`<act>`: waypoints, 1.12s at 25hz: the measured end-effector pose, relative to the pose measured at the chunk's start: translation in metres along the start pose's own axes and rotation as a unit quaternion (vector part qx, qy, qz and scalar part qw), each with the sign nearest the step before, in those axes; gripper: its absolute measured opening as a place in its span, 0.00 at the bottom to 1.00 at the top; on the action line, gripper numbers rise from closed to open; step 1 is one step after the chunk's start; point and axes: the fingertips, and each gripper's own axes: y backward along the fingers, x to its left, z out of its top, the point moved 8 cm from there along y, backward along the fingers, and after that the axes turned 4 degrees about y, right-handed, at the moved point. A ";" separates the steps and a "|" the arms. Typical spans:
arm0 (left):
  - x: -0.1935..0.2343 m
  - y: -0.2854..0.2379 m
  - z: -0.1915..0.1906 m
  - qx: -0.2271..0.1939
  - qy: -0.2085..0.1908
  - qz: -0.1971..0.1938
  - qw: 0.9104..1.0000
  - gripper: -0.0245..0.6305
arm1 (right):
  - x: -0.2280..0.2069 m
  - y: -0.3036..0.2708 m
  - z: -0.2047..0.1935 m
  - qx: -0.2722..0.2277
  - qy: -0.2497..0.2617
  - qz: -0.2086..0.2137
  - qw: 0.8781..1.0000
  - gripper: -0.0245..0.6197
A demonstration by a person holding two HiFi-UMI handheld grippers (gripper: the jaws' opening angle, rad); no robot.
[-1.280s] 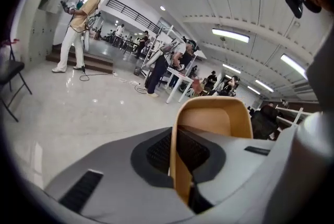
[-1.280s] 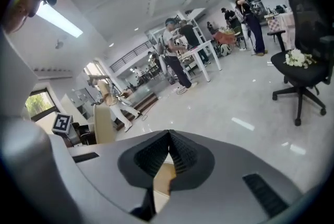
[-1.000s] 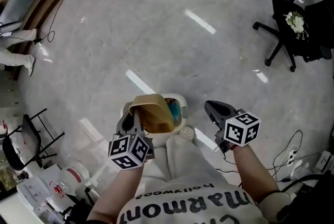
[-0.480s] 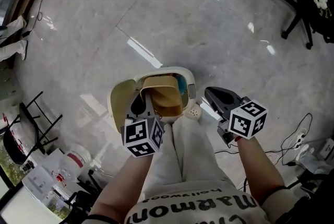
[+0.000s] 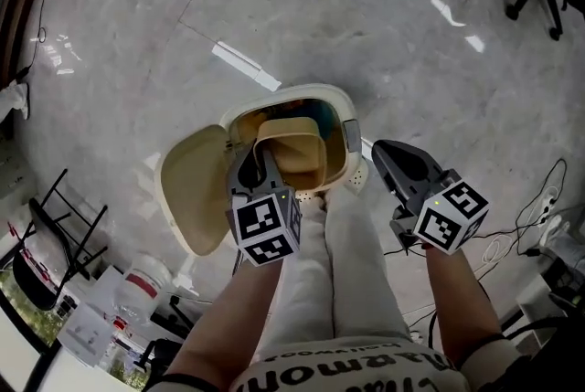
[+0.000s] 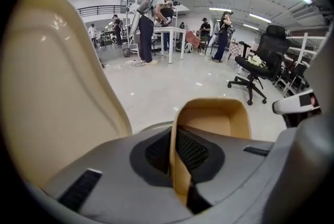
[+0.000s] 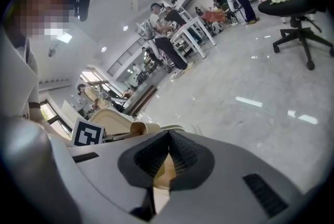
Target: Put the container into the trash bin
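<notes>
L gripper (image 5: 259,164) fingers are clamped on one side wall of the tan container (image 5: 297,157); the pinch is clear in the left gripper view (image 6: 175,139), where the wall runs straight between the pads. The container sits tilted in the mouth of the cream trash bin (image 5: 302,90), and its lower part is hidden by the gripper and the bin rim, so can't tell if it touches anything inside. The bin lid (image 5: 192,189) is swung open to the left & fills the left of the left gripper view (image 6: 52,87). A blue item (image 5: 315,116) inside the bin is mostly covered by the container; can't ID it.

R gripper (image 5: 384,151) is beside the bin, off to the right, fingers narrow w/ pads meeting at the tips & nothing held (image 7: 168,137).

Writing: shirt print at the bottom edge of the head view is upside down & cut off, not fully readable. A red-labelled jar (image 5: 142,285) at lower left is too blurred to read.
</notes>
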 end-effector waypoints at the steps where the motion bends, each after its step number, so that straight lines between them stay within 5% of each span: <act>1: 0.000 -0.006 -0.006 0.000 -0.003 0.002 1.000 0.04 | -0.001 -0.001 -0.008 -0.004 -0.005 -0.004 1.000 0.04; 7: -0.001 -0.038 -0.026 -0.009 -0.017 -0.008 1.000 0.04 | 0.000 -0.004 -0.043 -0.015 -0.013 -0.016 1.000 0.04; 12: -0.001 -0.064 -0.043 0.056 -0.029 0.040 0.997 0.04 | -0.004 -0.005 -0.054 -0.029 -0.022 -0.018 0.999 0.04; 28: 0.011 -0.127 -0.070 0.165 0.002 0.089 0.982 0.07 | -0.014 0.004 -0.061 -0.049 -0.031 -0.029 0.998 0.04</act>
